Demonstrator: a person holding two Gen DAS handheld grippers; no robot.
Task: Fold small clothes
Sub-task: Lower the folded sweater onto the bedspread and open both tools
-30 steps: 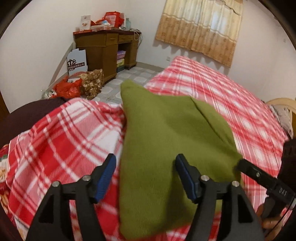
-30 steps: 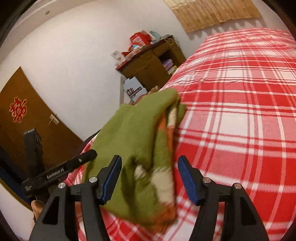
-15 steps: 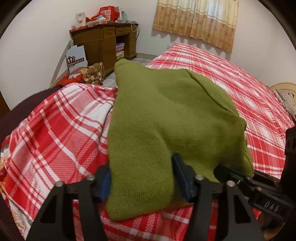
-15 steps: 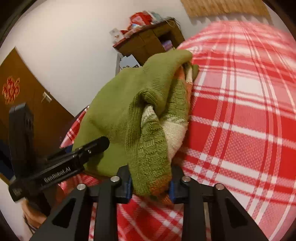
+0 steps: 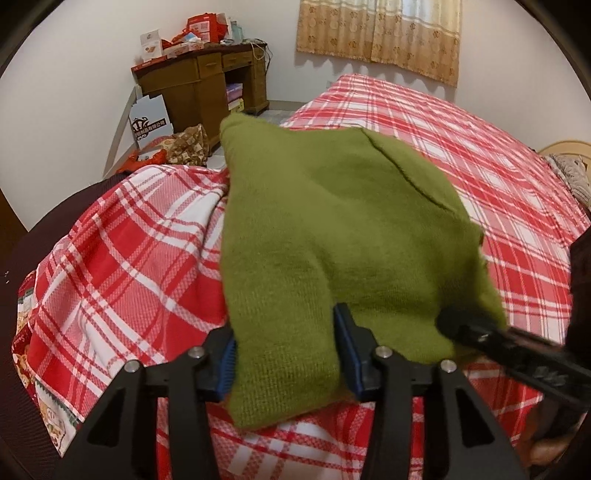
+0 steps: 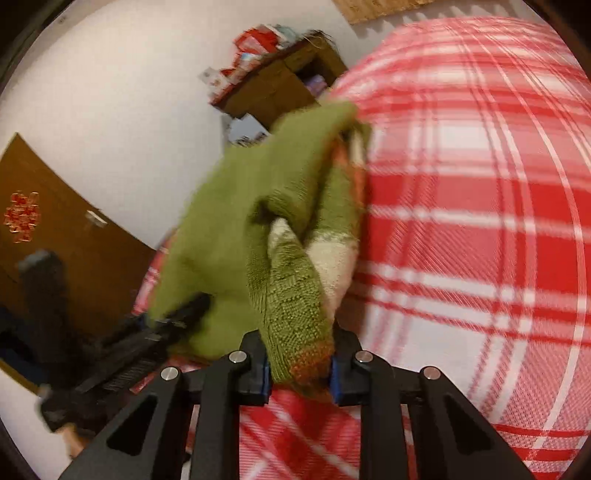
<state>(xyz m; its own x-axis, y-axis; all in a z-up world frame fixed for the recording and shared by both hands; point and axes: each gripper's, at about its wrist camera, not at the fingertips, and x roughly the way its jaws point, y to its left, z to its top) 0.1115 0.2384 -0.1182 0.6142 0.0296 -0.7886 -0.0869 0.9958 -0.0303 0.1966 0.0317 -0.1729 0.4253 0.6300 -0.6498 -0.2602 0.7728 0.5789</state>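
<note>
Green sweater (image 5: 332, 236) bunched up over the red plaid bedspread (image 5: 122, 258), near its edge. Left gripper (image 5: 286, 363) closing on the near hem, blue pads squeezing knit. Right gripper (image 6: 297, 369) closing too, pinching the orange-trimmed cuff (image 6: 306, 363).

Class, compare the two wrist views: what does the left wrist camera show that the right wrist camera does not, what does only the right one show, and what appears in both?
Only the left wrist view shows the curtain, the white paper bag on the floor, and the left claw closing on the plain green side of the sweater.

Only the right wrist view shows the brown door with its red ornament, the sweater's cream and orange knit trim, and the right claw closing on that edge.

Both show the green sweater, the red plaid bedspread and the cluttered wooden desk.
</note>
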